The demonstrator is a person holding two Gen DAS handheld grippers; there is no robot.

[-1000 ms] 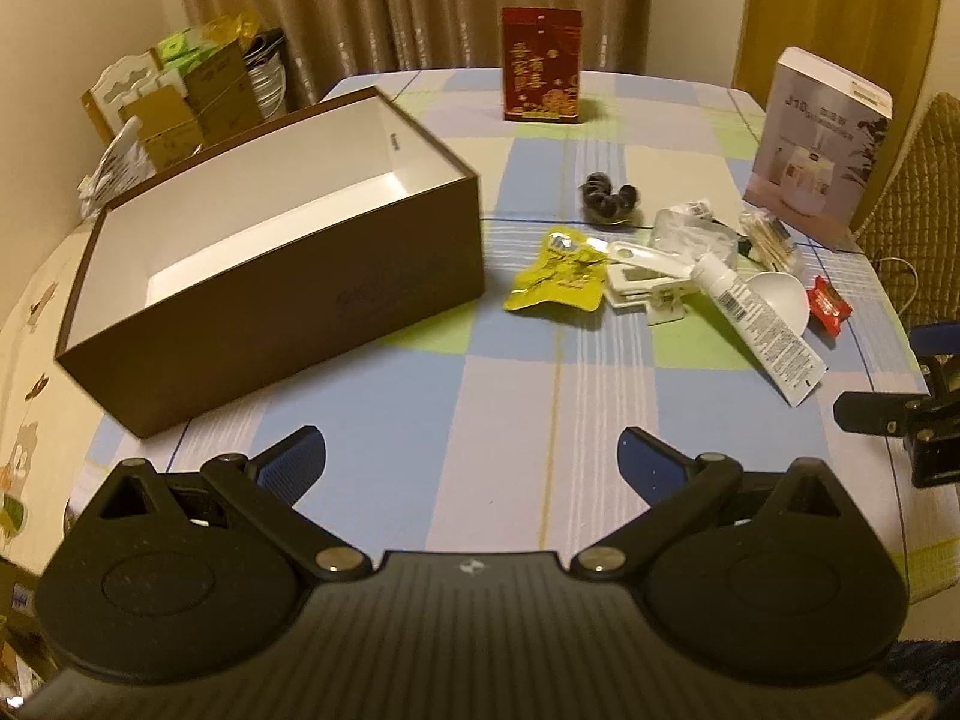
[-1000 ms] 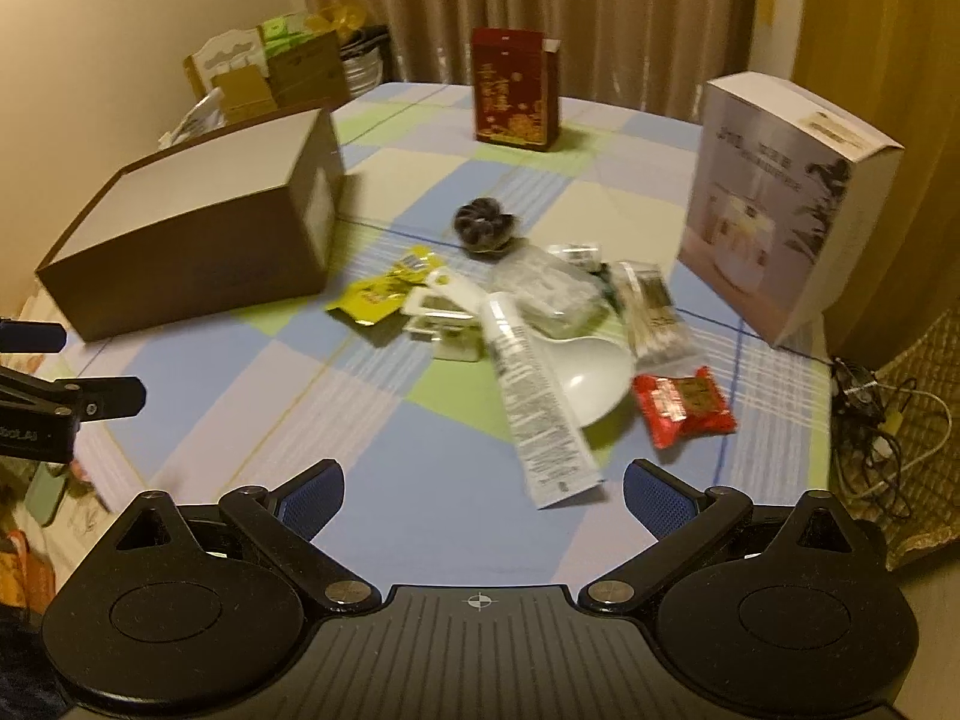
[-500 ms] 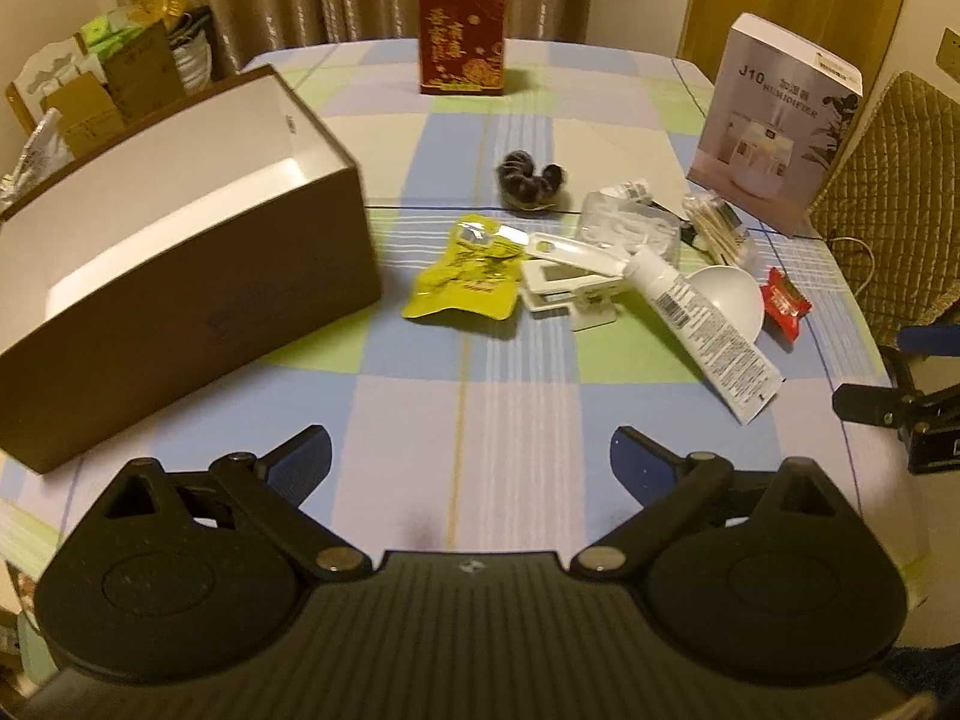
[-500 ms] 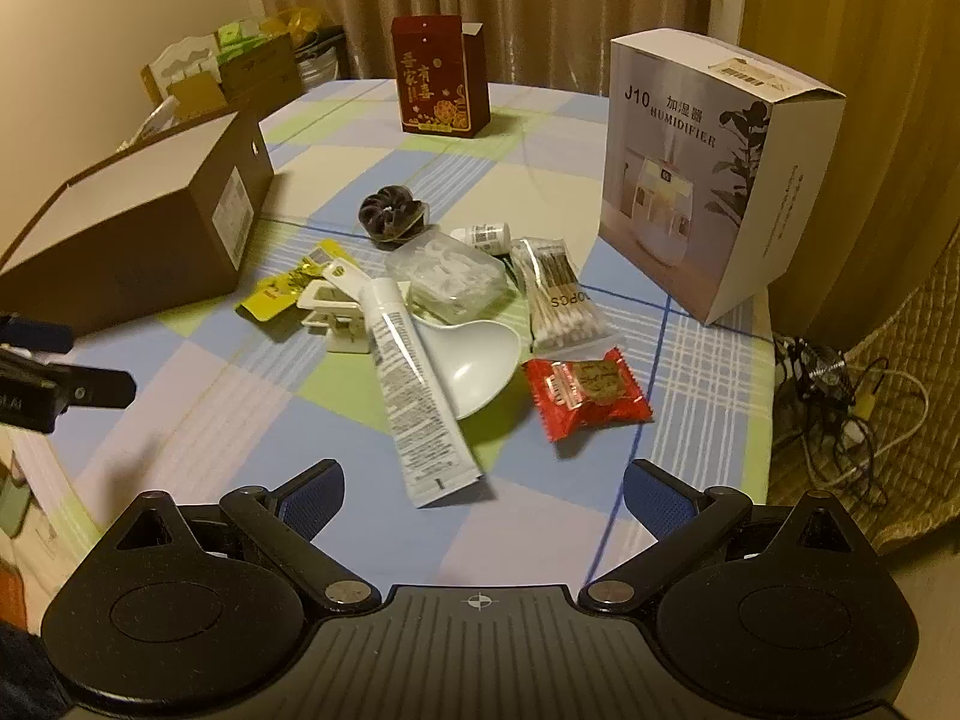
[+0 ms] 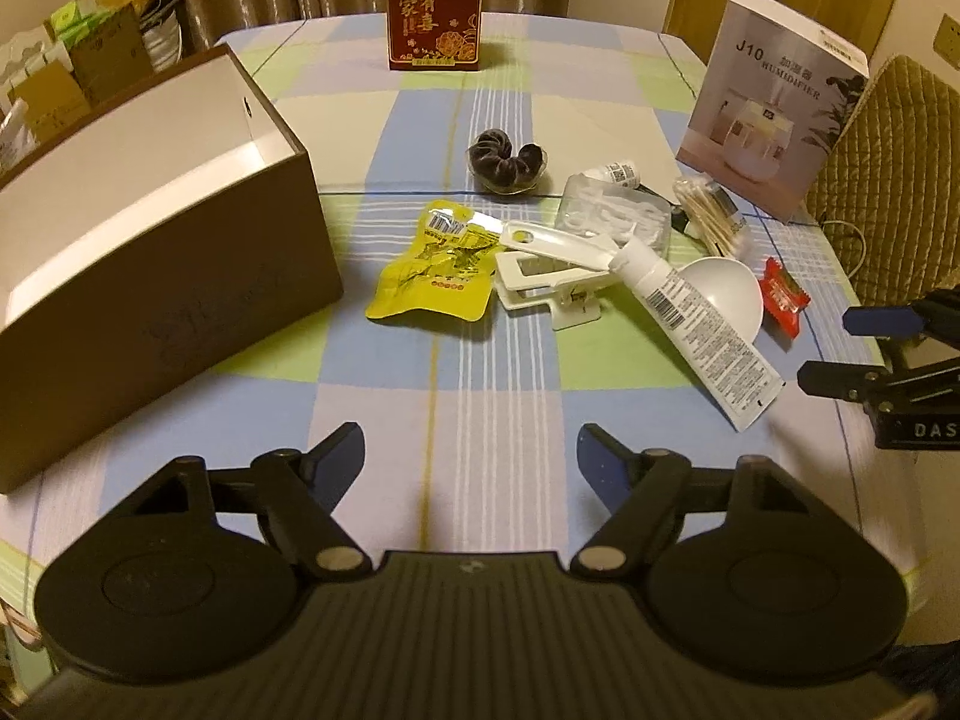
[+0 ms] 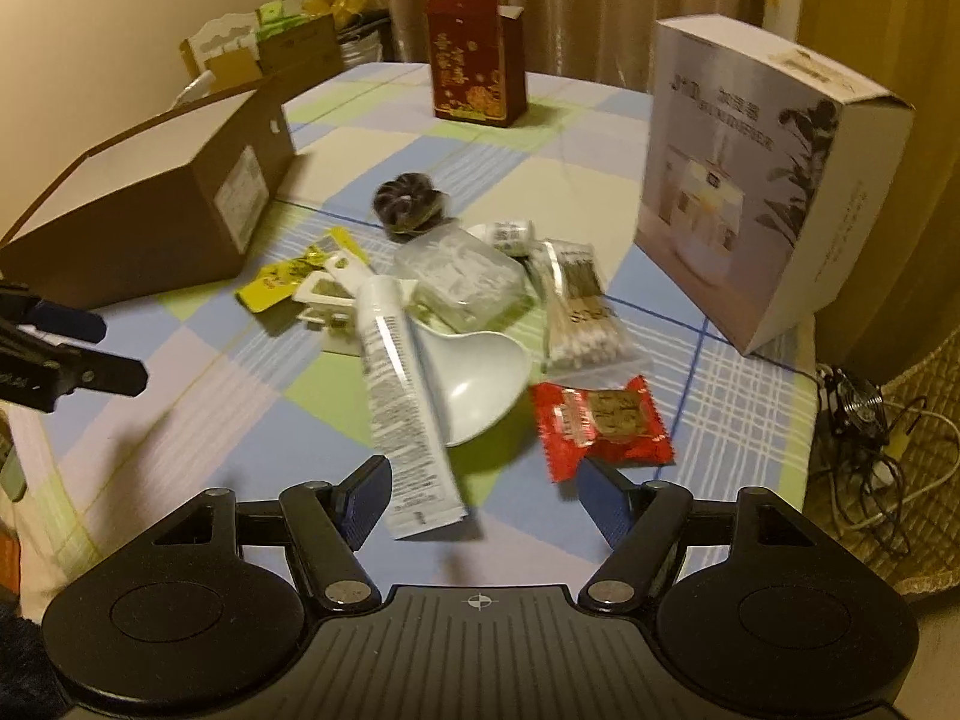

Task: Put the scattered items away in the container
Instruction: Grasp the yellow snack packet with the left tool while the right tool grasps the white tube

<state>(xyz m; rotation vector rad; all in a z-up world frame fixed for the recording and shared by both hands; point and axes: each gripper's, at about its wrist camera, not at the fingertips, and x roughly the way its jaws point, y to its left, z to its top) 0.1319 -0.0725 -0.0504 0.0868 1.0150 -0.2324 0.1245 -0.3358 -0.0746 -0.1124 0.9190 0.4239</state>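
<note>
An open brown box [image 5: 150, 252] with a white inside stands at the table's left; it also shows in the right wrist view [image 6: 150, 204]. Scattered items lie mid-table: a yellow snack packet [image 5: 438, 270], a white clip [image 5: 552, 276], a white tube [image 6: 399, 384], a white spoon [image 6: 474, 378], a red candy packet [image 6: 600, 420], a bag of cotton swabs [image 6: 576, 312], a clear plastic case [image 6: 462, 276], a dark hair scrunchie [image 5: 504, 159]. My left gripper [image 5: 471, 459] is open and empty above the near cloth. My right gripper [image 6: 486, 492] is open, its fingers flanking the tube's end and the red packet.
A red gift box [image 5: 433, 6] stands at the back. A white humidifier box [image 5: 774, 102] stands at the right. A woven chair [image 5: 888, 168] and cables [image 6: 870, 438] lie off the table's right edge. Stacked cartons [image 5: 66, 72] sit beyond the left side.
Both grippers moved forward toward the pile. The right one has dropped close over the tube and red packet. The left one swung right, pushing the box toward the left edge of view.
</note>
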